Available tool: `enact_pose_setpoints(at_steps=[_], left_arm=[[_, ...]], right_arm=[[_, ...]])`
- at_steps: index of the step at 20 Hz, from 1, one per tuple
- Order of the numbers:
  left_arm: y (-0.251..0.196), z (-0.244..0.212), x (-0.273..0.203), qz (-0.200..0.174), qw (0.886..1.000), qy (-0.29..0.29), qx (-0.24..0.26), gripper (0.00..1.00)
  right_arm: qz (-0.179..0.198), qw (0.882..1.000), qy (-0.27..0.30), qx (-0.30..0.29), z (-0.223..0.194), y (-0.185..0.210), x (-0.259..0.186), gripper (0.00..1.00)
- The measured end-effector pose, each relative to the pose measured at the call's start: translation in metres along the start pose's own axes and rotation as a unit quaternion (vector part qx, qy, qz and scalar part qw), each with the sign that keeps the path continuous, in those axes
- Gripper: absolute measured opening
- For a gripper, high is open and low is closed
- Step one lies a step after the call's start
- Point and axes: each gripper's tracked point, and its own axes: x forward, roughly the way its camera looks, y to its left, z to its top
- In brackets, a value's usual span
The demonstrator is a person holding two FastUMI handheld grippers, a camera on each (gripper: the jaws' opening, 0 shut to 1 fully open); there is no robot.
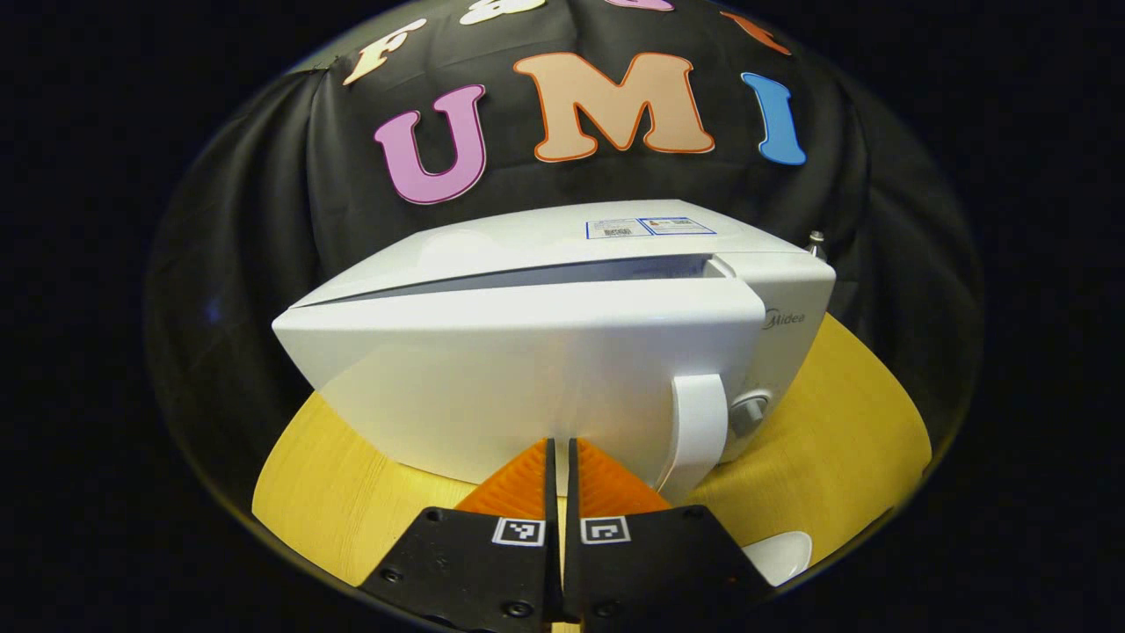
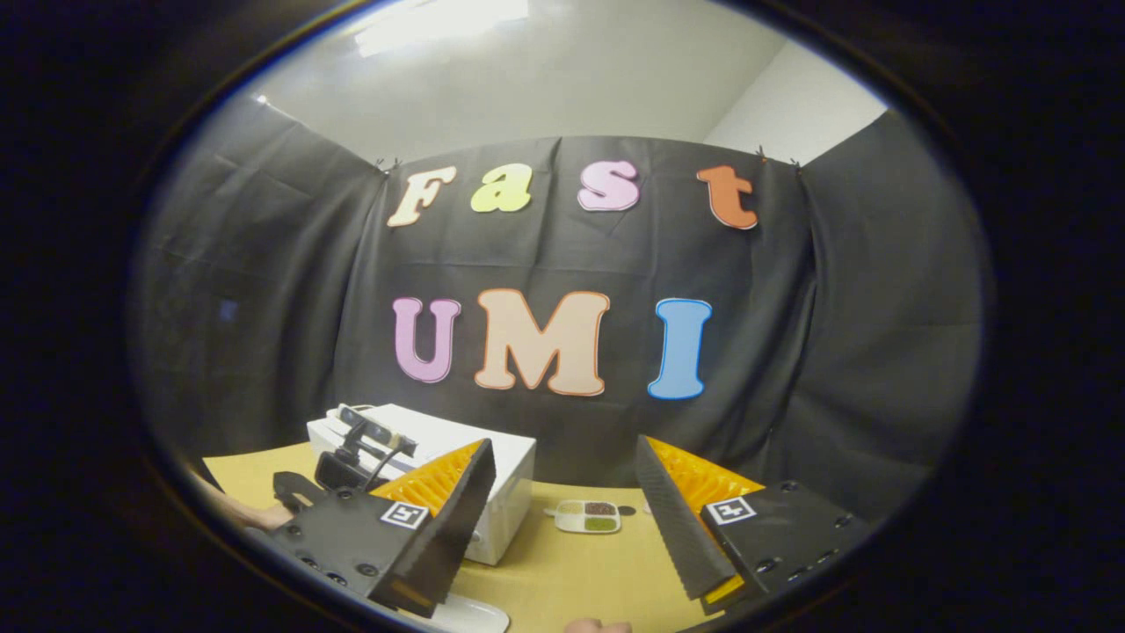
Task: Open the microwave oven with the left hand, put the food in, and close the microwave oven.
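Note:
The white microwave (image 1: 545, 352) stands on the yellow table, its door a little ajar, with the gap along the top widening toward the handle (image 1: 699, 431). My left gripper (image 1: 561, 453) is shut with nothing between its orange fingers, and its tips are at the door's front, just left of the handle. In the right gripper view my right gripper (image 2: 562, 510) hangs open above the table with nothing in it. Beyond it lies the food, a small white tray (image 2: 587, 517) with several compartments, to the right of the microwave (image 2: 505, 475).
A white plate (image 1: 778, 554) lies at the table's near edge, right of my left gripper; it also shows under my right gripper (image 2: 479, 615). A hand (image 2: 255, 514) holds the other gripper in front of the microwave. Bare table (image 2: 571, 571) stretches between the plate and the food tray.

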Motion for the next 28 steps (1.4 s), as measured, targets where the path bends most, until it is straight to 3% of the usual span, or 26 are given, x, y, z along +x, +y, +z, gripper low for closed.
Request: enact_pose_setpoints(at_steps=[3, 4, 5, 8, 13, 19, 21, 22, 25, 26, 28], left_arm=[[-0.001, 0.004, 0.014, 0.004, 1.0, 0.003, -0.002, 0.01], [-0.002, -0.006, 0.016, 0.007, 1.0, 0.028, -0.011, 0.01], [-0.005, -0.01, 0.019, 0.004, 0.999, 0.036, -0.022, 0.0], [-0.004, -0.015, 0.024, 0.002, 0.997, 0.051, -0.053, 0.0], [-0.004, -0.023, 0.032, 0.002, 0.989, 0.088, -0.121, 0.01], [-0.009, -0.015, 0.001, -0.055, 0.997, 0.028, -0.047, 0.02], [-0.022, -0.009, -0.022, -0.109, 0.994, 0.02, -0.018, 0.05], [-0.019, 0.005, -0.038, -0.117, 0.993, 0.0, 0.007, 0.25], [0.01, 0.061, -0.062, -0.083, 0.991, -0.091, 0.052, 0.94], [0.017, 0.08, -0.073, -0.073, 0.99, -0.115, 0.046, 0.98], [0.03, 0.117, -0.102, -0.065, 0.985, -0.158, 0.011, 0.98]], right_arm=[[-0.005, 1.0, 0.0, -0.02, -0.001, -0.001, -0.001, 0.98], [-0.009, 1.0, 0.002, -0.026, -0.002, -0.003, 0.0, 0.98], [-0.012, 1.0, 0.003, -0.029, -0.001, -0.004, -0.001, 0.94], [-0.023, 0.999, -0.001, -0.028, 0.003, -0.006, -0.001, 0.98], [-0.026, 0.999, 0.014, -0.013, -0.002, 0.001, 0.001, 0.94], [-0.035, 0.999, 0.021, -0.021, -0.011, 0.006, 0.005, 0.94], [-0.034, 0.999, 0.022, -0.011, -0.011, 0.009, 0.01, 0.94], [-0.031, 0.999, 0.023, -0.006, -0.011, 0.011, 0.014, 0.94], [-0.025, 0.999, 0.025, -0.003, -0.012, 0.017, 0.026, 0.94], [-0.024, 0.999, 0.024, -0.002, -0.01, 0.02, 0.028, 0.94], [-0.018, 1.0, 0.023, 0.002, -0.01, 0.025, 0.033, 0.94]])
